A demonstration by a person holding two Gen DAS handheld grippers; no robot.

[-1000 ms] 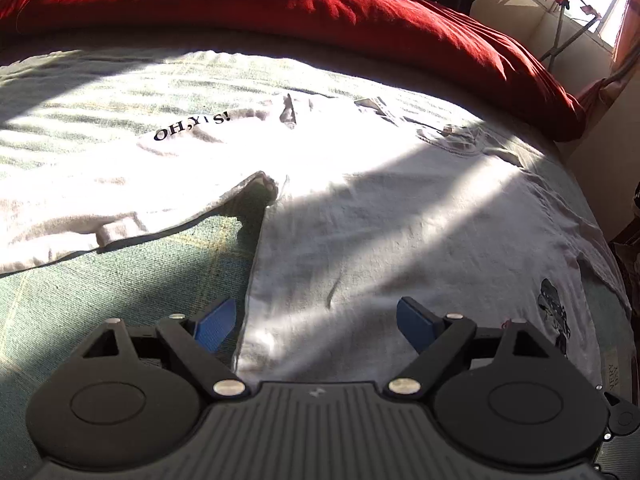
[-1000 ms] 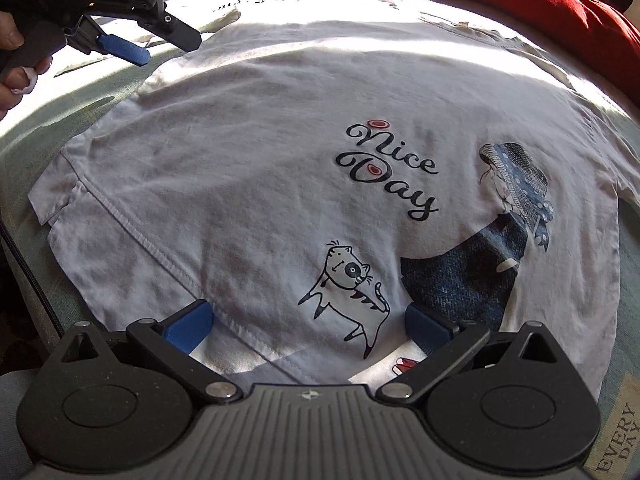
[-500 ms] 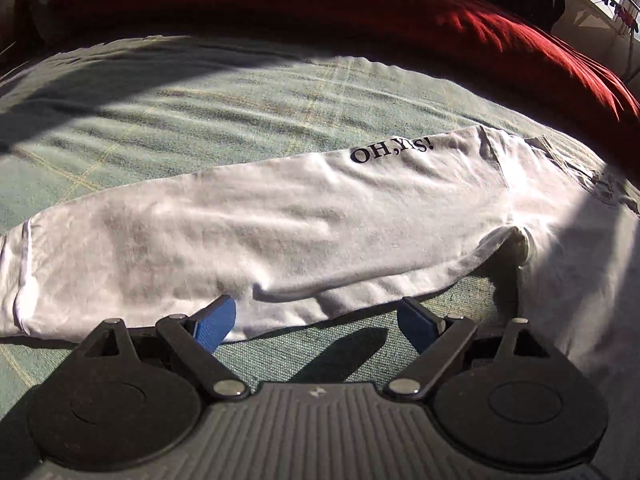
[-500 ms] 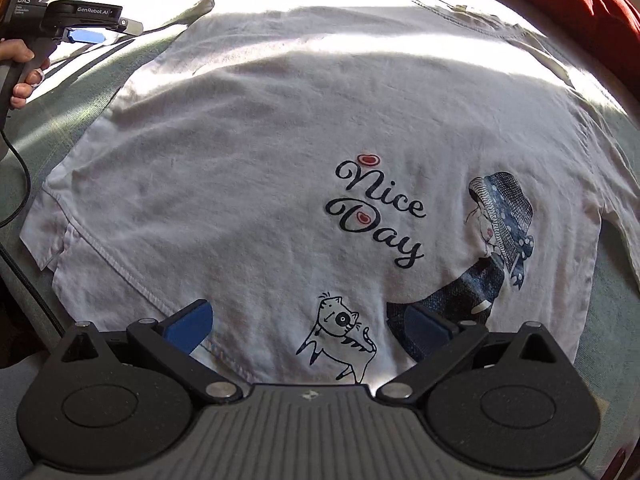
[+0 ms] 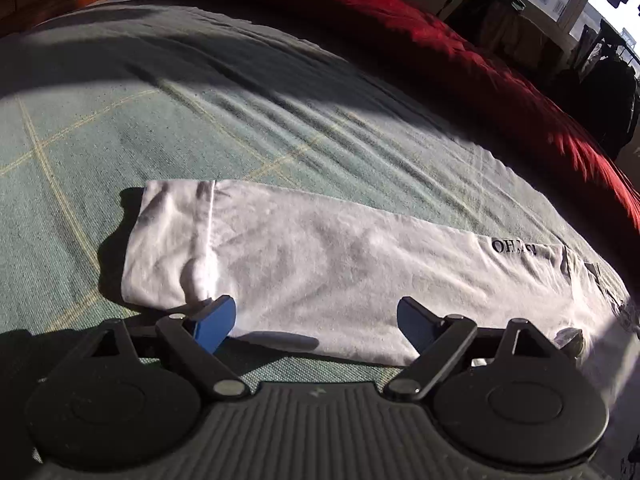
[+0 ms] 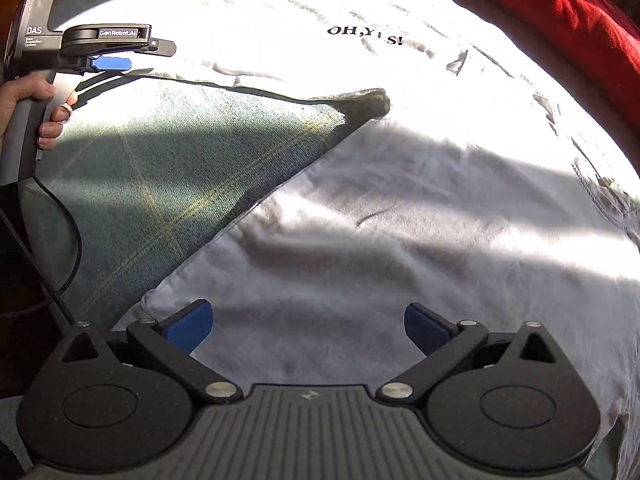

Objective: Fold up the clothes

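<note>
A white long-sleeved shirt (image 6: 440, 208) lies flat on the green bedsheet (image 6: 160, 168). Its sleeve (image 5: 340, 268), printed "OH, YES!", stretches left and ends in a cuff (image 5: 168, 240). My left gripper (image 5: 316, 326) is open, low over the sleeve's near edge close to the cuff, with nothing between its fingers. The right wrist view shows that left gripper (image 6: 111, 64) at the upper left, held by a hand (image 6: 24, 96). My right gripper (image 6: 306, 328) is open above the shirt body, its left finger (image 6: 188, 326) near the side seam.
A red blanket (image 5: 440, 40) is bunched along the far side of the bed, and also shows as a red blanket (image 6: 560, 0) at the top right. A black cable (image 6: 60, 240) hangs from the left gripper. Furniture and a window (image 5: 580, 0) stand beyond the bed.
The left gripper has travelled left along the sleeve, from the armpit to near the cuff. The right gripper has moved from the printed front up the shirt body. Both stayed open.
</note>
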